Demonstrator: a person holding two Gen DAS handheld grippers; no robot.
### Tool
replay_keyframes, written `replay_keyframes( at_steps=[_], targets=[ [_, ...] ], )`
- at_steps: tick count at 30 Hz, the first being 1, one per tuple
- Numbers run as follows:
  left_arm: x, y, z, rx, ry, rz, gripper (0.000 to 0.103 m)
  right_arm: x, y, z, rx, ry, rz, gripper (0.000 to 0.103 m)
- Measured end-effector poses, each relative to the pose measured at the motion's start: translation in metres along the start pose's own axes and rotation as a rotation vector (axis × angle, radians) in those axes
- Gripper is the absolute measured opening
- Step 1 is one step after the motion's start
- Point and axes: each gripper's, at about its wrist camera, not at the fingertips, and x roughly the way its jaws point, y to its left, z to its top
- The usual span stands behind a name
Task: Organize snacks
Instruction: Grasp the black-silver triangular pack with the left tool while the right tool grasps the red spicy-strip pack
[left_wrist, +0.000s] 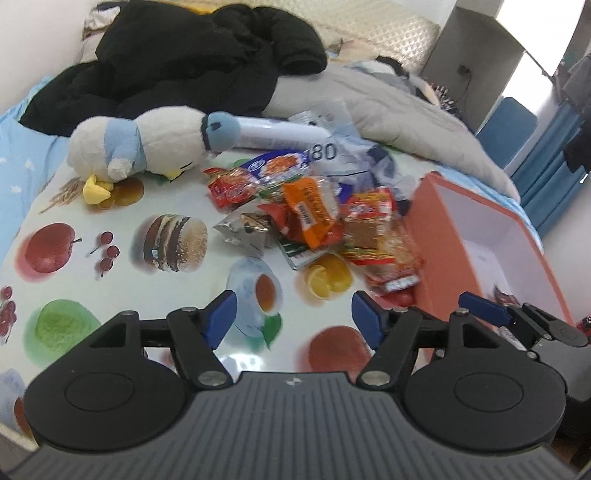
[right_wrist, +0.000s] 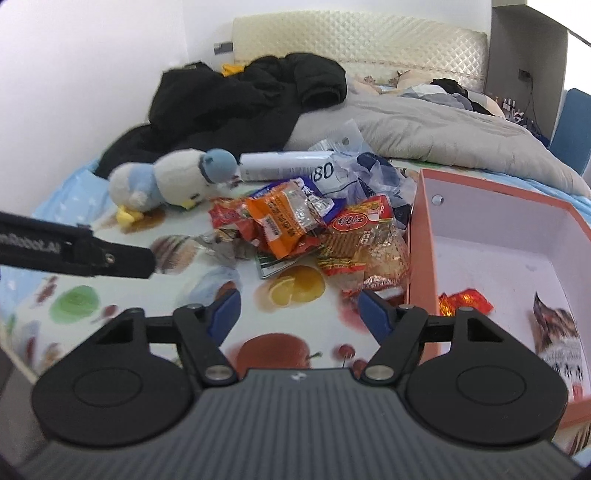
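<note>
Left claw (left_wrist: 293, 319) held low over the printed cloth (left_wrist: 122, 280), fingers spread wide, nothing between them. Right claw (right_wrist: 297, 317) likewise low and level, gaping wide, empty, with its right finger just beside the near corner of the orange box (right_wrist: 421, 236).

Bare cloth straight ahead of both claws, up to the snack pile (right_wrist: 314, 229). Box wall rising close on the right; plush bird (left_wrist: 147, 144) and black jacket (left_wrist: 177, 59) farther off ahead to the left; grey blanket (right_wrist: 424, 129) beyond the pile.

Snack pile ahead and slightly right of each claw, apart from the fingertips, its right edge touching the box. Inside the box, to the right of the right claw: a red wrapped sweet (right_wrist: 465, 299) and a brown-patterned packet (right_wrist: 557, 325).
</note>
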Motion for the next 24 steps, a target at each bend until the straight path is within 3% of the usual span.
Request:
replay_keyframes(
  at_steps=[5, 9, 13, 18, 22, 24],
  targets=[
    [0.048, 0.013, 0.023, 0.045, 0.032, 0.009, 0.073, 0.045, -0.001, 0.006, -0.016, 0.04, -0.043, 0.071],
    [0.085, 0.005, 0.044, 0.194, 0.032, 0.038, 0.073, 0.081, 0.005, 0.008, -0.096, 0.051, -0.121, 0.071],
    [0.122, 0.0, 0.063, 0.266, 0.052, 0.039, 0.073, 0.116, 0.009, 0.01, -0.162, 0.064, -0.159, 0.071],
    [0.161, -0.007, 0.069, 0.415, 0.066, 0.112, 0.073, 0.147, 0.006, 0.013, -0.211, 0.091, -0.212, 0.072],
    [0.183, -0.002, 0.068, 0.464, 0.09, 0.126, 0.073, 0.167, 0.0, 0.013, -0.214, 0.125, -0.233, 0.072],
    [0.195, 0.007, 0.069, 0.438, 0.118, 0.127, 0.073, 0.174, 0.0, 0.01, -0.218, 0.129, -0.231, 0.072]
  ],
)
